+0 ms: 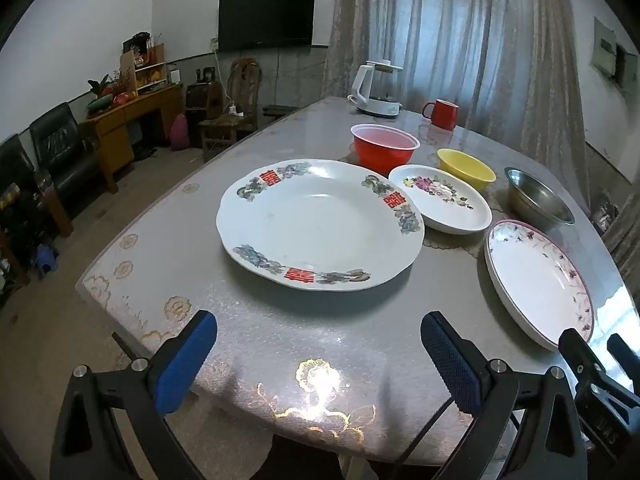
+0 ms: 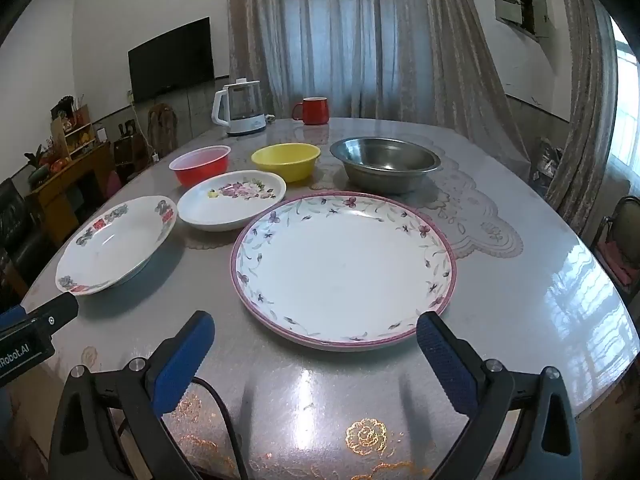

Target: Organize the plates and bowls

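Grey glossy counter point(image 2: 520, 280) with gold flower prints along its near edge, curtains point(image 2: 340, 40) behind, dark screen point(image 1: 266, 16) on the wall. Left tongs point(image 1: 318, 354) spread wide over the near edge, gripping nothing, blue pads clear of everything. Straight ahead of them: large white plate with red characters point(image 1: 320, 224) flat on the counter. Beyond it and to the right: small flowered dish point(image 1: 440, 200), just beside the large plate's rim. Further off: red bowl point(image 1: 384, 148), yellow bowl point(image 1: 466, 168), steel bowl point(image 1: 536, 200), in a row. At the far edge: white kettle point(image 1: 378, 88) and red mug point(image 1: 440, 114). Right tongs point(image 2: 316, 354) likewise spread wide and empty, just short of the pink-rimmed plate point(image 2: 344, 268), which lies straight ahead of them. Steel bowl right behind that plate; flowered dish ahead to the left, near its rim but apart.
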The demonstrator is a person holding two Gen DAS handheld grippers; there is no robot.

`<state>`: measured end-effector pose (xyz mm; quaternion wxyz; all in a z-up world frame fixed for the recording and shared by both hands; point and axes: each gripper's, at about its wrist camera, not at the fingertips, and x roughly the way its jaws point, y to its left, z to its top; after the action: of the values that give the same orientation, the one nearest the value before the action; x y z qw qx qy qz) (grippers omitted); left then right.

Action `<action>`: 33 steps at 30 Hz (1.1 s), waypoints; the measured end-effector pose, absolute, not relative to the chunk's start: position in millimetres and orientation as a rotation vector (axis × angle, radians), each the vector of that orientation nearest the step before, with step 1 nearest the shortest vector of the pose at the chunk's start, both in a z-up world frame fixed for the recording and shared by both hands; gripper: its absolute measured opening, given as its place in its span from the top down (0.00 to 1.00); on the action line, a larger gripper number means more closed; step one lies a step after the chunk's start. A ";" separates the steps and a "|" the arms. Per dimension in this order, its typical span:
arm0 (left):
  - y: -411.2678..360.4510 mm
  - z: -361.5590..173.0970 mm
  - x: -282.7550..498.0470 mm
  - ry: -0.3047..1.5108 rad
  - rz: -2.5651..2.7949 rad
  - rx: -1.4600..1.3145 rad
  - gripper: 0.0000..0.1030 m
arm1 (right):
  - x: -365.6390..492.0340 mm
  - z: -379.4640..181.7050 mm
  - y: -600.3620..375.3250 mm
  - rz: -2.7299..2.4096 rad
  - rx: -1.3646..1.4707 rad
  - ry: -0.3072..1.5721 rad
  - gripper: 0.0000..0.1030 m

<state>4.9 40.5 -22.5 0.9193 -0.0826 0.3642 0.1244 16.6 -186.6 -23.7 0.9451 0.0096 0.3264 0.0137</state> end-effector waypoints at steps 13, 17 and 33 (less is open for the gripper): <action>42.7 -25.6 5.5 0.758 0.263 -0.171 0.00 | 21.4 -25.0 -189.9 0.012 0.059 0.634 0.00; 43.0 -26.0 5.9 0.762 0.263 -0.172 0.00 | 19.9 -22.8 -192.8 0.014 0.057 0.641 0.00; 51.5 -31.4 9.4 0.784 0.278 -0.187 0.00 | 24.9 -18.0 -184.2 0.015 -0.016 0.652 0.00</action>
<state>9.4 51.5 -31.4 0.9105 -0.0909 0.3801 0.1350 24.9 -184.2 -18.0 0.9472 -0.0079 0.3204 0.0073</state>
